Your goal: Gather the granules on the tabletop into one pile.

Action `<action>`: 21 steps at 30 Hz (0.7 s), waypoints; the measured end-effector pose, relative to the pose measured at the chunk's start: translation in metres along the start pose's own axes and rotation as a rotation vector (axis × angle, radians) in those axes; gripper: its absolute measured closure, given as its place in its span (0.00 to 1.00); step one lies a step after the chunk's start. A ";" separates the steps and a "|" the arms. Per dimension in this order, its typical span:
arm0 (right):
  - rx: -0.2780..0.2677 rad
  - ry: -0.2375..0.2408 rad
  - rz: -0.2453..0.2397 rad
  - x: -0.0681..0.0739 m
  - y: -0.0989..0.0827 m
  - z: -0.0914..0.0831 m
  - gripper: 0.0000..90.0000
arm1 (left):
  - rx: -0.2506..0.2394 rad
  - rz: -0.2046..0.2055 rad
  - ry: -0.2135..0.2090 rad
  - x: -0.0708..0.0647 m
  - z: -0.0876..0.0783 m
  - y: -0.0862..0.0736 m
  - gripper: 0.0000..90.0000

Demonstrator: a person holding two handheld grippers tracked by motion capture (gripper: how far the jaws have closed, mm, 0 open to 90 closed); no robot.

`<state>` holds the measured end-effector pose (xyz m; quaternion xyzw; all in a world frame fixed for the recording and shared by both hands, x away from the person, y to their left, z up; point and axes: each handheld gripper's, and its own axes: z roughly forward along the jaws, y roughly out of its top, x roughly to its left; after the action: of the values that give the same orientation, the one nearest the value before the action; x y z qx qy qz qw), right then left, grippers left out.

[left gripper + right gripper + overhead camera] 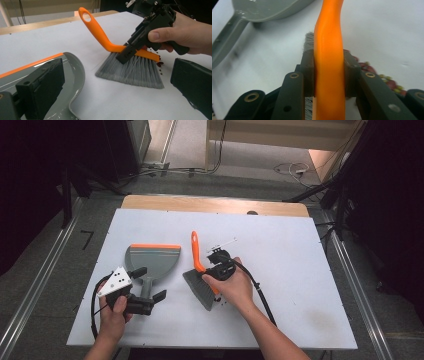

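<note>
Our right tool [216, 270] clamps the orange brush [199, 270] at mid-frame, its bristles on the table [300, 270]. The small beans [160, 65] lie just behind them. The dustpan [152, 260] lies to its left, handle between our spread left tool [150, 282].

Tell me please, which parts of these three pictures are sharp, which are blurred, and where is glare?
High view: even light on the white table, dark surroundings, all fairly sharp. Left gripper view: brush bristles sharp, the near black jaws soft, pale reflections on the grey dustpan. Right gripper view: the orange brush handle very close and blurred, small beans behind it out of focus, sheen on the dustpan.
</note>
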<state>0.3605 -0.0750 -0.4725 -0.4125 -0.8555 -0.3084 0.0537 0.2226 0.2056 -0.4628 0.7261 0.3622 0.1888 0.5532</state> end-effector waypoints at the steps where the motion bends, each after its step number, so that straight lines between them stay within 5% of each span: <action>1: -0.001 -0.011 0.005 -0.002 0.000 -0.002 0.74 | 0.001 0.001 -0.001 0.000 0.000 0.000 0.00; 5: -0.014 -0.058 0.038 -0.011 0.000 -0.008 0.74 | 0.006 0.002 -0.003 -0.001 0.001 0.000 0.00; 21: -0.057 -0.105 0.144 -0.047 -0.014 -0.031 0.74 | 0.013 0.004 -0.006 -0.002 0.002 -0.001 0.00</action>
<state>0.3757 -0.1305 -0.4708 -0.4900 -0.8162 -0.3056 0.0191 0.2227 0.2032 -0.4639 0.7308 0.3605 0.1854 0.5492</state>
